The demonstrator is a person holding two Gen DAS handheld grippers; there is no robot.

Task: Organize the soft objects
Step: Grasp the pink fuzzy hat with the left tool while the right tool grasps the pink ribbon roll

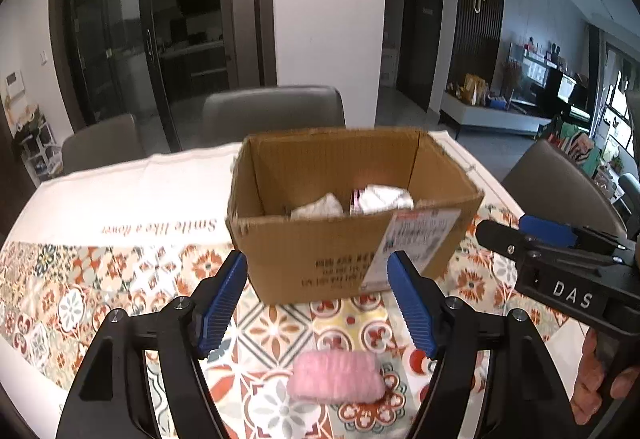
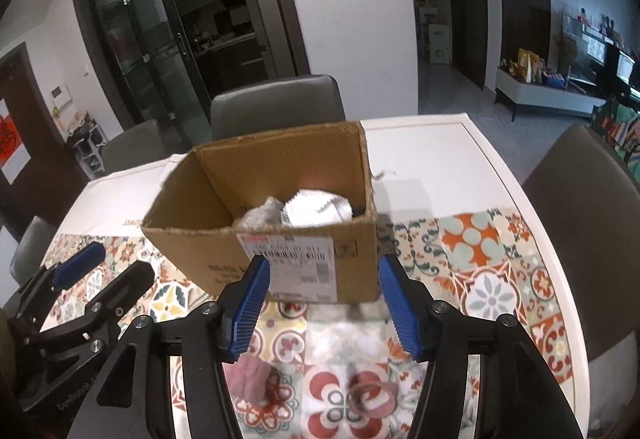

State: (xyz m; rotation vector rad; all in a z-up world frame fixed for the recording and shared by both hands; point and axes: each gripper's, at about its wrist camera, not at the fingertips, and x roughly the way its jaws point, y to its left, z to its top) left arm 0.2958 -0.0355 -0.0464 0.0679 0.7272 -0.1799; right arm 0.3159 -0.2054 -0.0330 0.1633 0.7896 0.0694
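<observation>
An open cardboard box (image 1: 352, 259) stands on the patterned tablecloth, with crumpled white soft items (image 1: 380, 199) inside. My left gripper (image 1: 316, 259) is open just short of the box's near wall, nothing between its blue pads. A fluffy pink roll (image 1: 336, 379) lies on the cloth below it. In the right wrist view the box (image 2: 280, 259) holds white cloth pieces (image 2: 316, 211). My right gripper (image 2: 324, 263) is open and empty at the box's label. The pink roll (image 2: 250, 379) and a pink band (image 2: 372, 397) lie beneath it.
Each gripper shows in the other's view: the right gripper (image 1: 502, 225) beside the box, held by a hand (image 1: 600, 379), and the left gripper (image 2: 106, 271). Grey chairs (image 1: 272, 111) stand behind the table, and another chair (image 2: 580, 207) at its right edge.
</observation>
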